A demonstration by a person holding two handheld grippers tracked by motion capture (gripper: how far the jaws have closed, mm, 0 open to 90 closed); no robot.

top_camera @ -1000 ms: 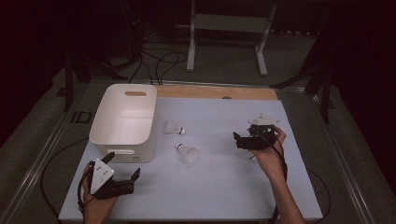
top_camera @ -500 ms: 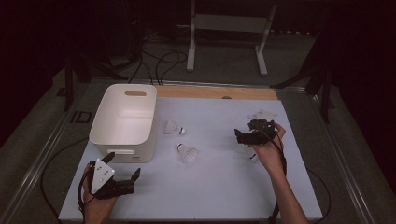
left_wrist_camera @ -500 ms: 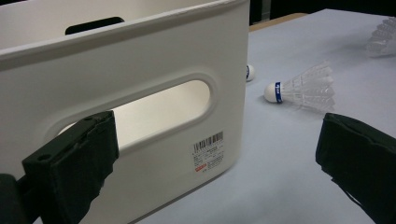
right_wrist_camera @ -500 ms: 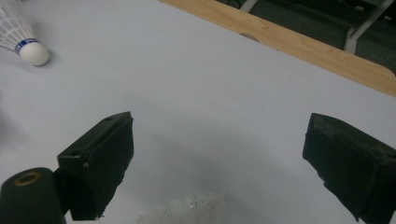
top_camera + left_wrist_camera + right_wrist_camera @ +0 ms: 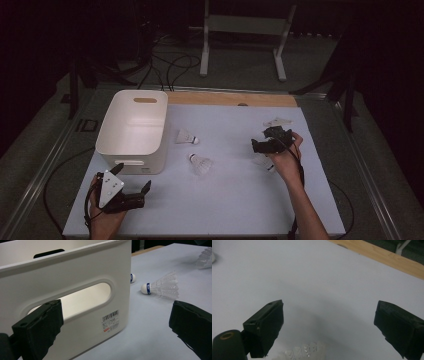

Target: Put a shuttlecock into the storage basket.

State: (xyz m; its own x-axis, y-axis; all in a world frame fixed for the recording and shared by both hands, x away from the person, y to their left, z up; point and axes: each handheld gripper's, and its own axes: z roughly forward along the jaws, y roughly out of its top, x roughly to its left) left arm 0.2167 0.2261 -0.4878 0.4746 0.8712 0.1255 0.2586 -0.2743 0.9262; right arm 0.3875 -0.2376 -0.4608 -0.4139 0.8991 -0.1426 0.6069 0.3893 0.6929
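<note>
Right tool (image 5: 257,146), right of centre in the high view: jaws spread wide, holding nothing, directly above a shuttlecock (image 5: 263,162) on the counter (image 5: 235,200). Left tool (image 5: 134,187), lower left: released, beside the white bin (image 5: 131,131).

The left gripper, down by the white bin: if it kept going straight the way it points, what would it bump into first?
Probably the white bin: the left gripper is open, and the bin's near corner sits between its jaws. The shuttlecock lies farther off, though depth is hard to judge.
</note>
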